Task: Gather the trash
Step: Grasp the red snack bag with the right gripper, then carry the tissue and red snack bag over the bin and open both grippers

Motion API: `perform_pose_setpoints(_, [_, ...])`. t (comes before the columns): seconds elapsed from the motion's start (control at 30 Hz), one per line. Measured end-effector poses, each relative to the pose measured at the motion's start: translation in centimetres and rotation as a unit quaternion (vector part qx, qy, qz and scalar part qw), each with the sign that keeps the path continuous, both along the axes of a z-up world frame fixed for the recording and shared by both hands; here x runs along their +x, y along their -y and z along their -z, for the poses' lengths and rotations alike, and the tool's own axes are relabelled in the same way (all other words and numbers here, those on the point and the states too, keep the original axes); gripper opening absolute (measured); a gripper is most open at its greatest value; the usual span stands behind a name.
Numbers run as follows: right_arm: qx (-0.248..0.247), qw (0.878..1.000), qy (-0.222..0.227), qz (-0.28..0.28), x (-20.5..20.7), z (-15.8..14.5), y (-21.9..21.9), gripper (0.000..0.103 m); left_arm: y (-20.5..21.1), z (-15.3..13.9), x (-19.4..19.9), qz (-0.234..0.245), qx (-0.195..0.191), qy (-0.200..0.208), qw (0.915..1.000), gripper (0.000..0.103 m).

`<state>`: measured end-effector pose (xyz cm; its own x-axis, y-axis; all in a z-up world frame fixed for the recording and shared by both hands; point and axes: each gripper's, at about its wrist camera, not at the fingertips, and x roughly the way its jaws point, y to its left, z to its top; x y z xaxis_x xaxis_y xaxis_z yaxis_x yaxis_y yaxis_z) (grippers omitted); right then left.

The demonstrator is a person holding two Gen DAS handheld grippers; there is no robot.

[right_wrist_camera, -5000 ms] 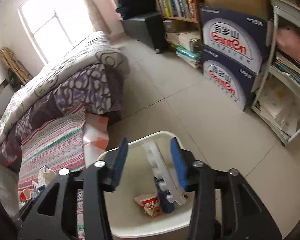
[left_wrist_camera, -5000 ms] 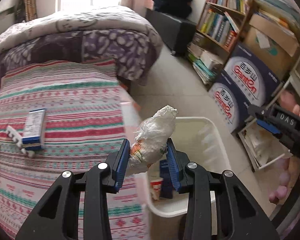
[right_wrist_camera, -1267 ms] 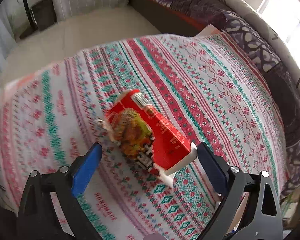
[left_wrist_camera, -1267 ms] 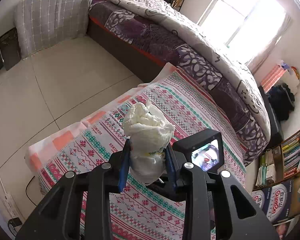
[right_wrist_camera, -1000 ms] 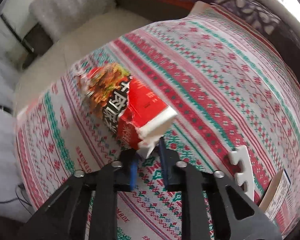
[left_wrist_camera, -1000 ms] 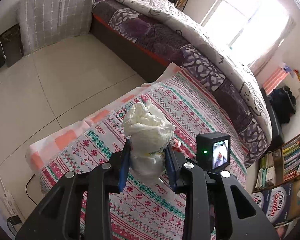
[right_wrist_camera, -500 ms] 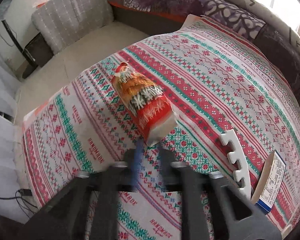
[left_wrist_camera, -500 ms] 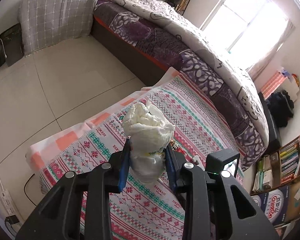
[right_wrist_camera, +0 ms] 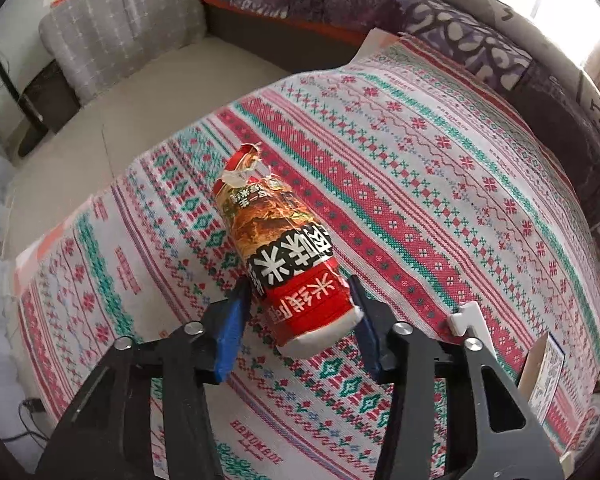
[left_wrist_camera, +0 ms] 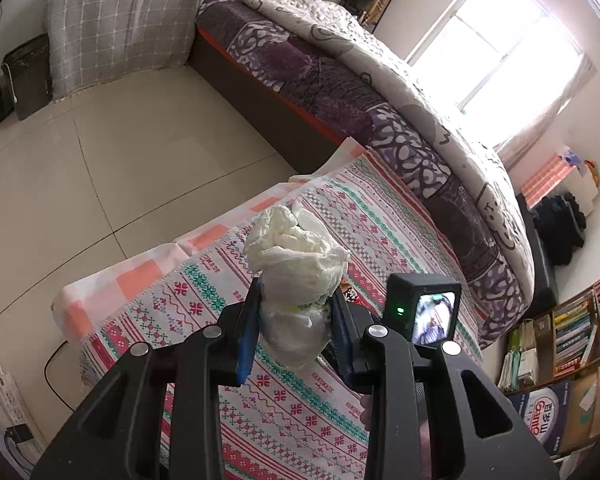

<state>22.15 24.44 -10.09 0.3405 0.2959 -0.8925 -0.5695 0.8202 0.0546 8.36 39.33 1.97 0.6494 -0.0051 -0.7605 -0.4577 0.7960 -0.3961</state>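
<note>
Patterned cloth [right_wrist_camera: 440, 184]: a broad woven spread with red and green bands; soft and yielding, so anything pressed against it likely sinks a little. All the trash still to collect lies on it.

Noodle cup [right_wrist_camera: 284, 256]: a crushed red paper cup lying on its side on the cloth, torn rim pointing away, white base toward the camera. I judge it light, thin-walled and easy to crumple further; the glossy print may be a bit slippery. The base end looks the stiffest part, so squeezing across it is probably the surest hold.

Right gripper [right_wrist_camera: 298, 330]: its jaws are closing, with the cup's base end between them. The right pad appears to touch the cup's white edge; a small gap shows at the left pad, so no firm hold yet.

Crumpled wad [left_wrist_camera: 296, 276]: white, crinkled plastic or paper, soft and compressible, surely very light; it stands up above the blue pads [left_wrist_camera: 247, 336].

Left gripper [left_wrist_camera: 294, 332]: clenched on the wad's lower half, held above the cloth.

Small carton [right_wrist_camera: 544, 376]: upright at the cloth's right edge, beside a white foam piece [right_wrist_camera: 470, 322]; both look light and rigid.
</note>
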Motion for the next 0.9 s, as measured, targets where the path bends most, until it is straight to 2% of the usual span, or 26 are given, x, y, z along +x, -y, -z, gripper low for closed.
perform_pose_setpoints(0.13, [0.019, 1.000, 0.011, 0.016, -0.3, -1.6, 0.6, 0.029, 0.0, 0.0, -0.1, -0.005, 0.000, 0.002, 1.0000, 0.032])
perform_pose_setpoints(0.33, [0.052, 0.997, 0.046, 0.043, -1.0, -5.3, 3.3, 0.026, 1.0, -0.2, 0.1, 0.002, 0.010, 0.006, 0.9999, 0.032])
perform_pose_setpoints(0.37, [0.058, 0.996, 0.051, 0.048, -1.1, -5.9, 3.8, 0.021, 1.3, -0.3, 0.1, 0.005, 0.013, 0.007, 0.9999, 0.032])
perform_pose_setpoints(0.4, [0.065, 0.995, 0.049, 0.053, -1.3, -6.5, 4.6, 0.008, 1.6, -0.3, 0.2, 0.009, 0.016, 0.007, 0.9998, 0.032])
perform_pose_setpoints(0.43, [0.068, 0.995, 0.050, 0.060, -1.3, -6.9, 5.3, 0.004, 1.9, -0.4, 0.3, 0.012, 0.020, 0.008, 0.9997, 0.032])
perform_pose_setpoints(0.6, [0.080, 0.991, 0.065, 0.080, -2.1, -8.7, 8.5, 0.004, 3.9, -0.6, 0.8, 0.030, 0.037, 0.009, 0.9988, 0.032])
perform_pose_setpoints(0.9, [0.076, 0.987, 0.084, 0.116, -3.4, -9.0, 13.4, 0.004, 6.2, -0.6, 1.4, 0.048, 0.050, 0.010, 0.9976, 0.032])
